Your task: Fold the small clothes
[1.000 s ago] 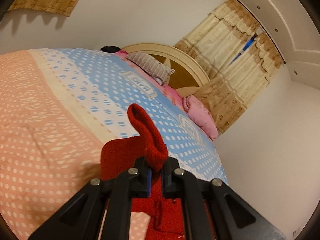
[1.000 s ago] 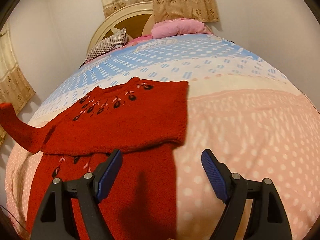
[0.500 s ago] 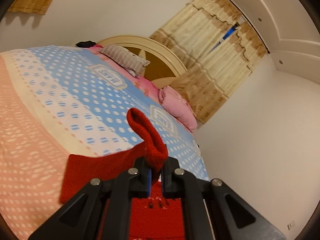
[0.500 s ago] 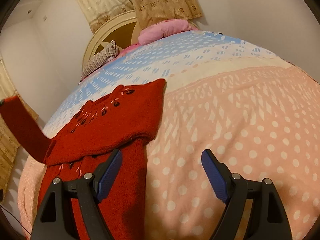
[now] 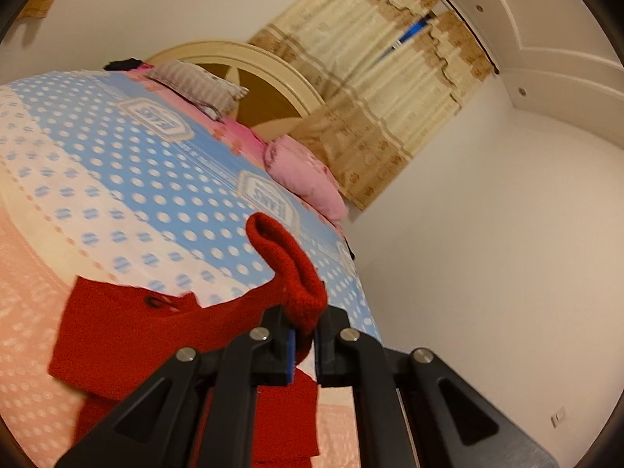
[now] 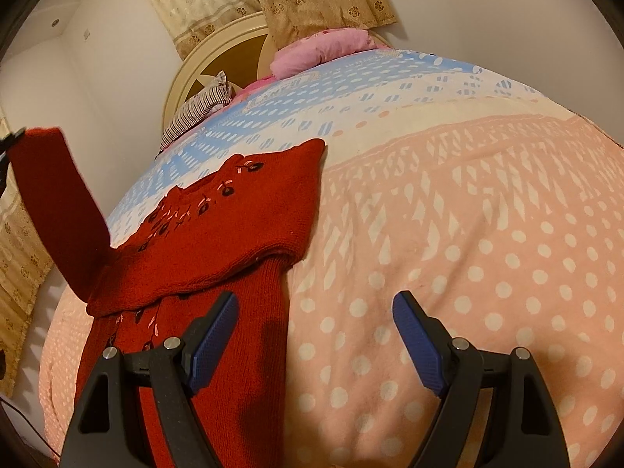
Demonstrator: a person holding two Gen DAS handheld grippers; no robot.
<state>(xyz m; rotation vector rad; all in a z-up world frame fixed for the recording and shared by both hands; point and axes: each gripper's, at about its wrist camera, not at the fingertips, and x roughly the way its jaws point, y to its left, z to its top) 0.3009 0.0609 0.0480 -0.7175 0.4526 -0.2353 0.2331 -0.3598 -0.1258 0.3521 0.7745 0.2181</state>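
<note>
A small red knitted sweater (image 6: 218, 234) with dark embroidered flowers lies on the bed, its top part folded down over the lower part. My left gripper (image 5: 302, 335) is shut on the cuff of one red sleeve (image 5: 288, 269), which curls up above the pads. In the right wrist view that sleeve (image 6: 54, 210) stands lifted at the far left, clear of the bed. My right gripper (image 6: 312, 335) hangs open above the bed, its left finger over the sweater's lower edge, nothing between the pads.
The bedspread (image 6: 468, 234) is pink with white dots near me, blue dotted farther off. A striped pillow (image 6: 199, 109) and a pink pillow (image 6: 323, 48) lie by the cream headboard (image 5: 249, 62). Curtains (image 5: 390, 89) hang behind. A white wall (image 5: 487, 253) runs along the bed's far side.
My left gripper has carried the sleeve sideways and slightly up, over the sweater's body; the sleeve now rises steeply. The right gripper rolled a little and dipped early on, still open.
</note>
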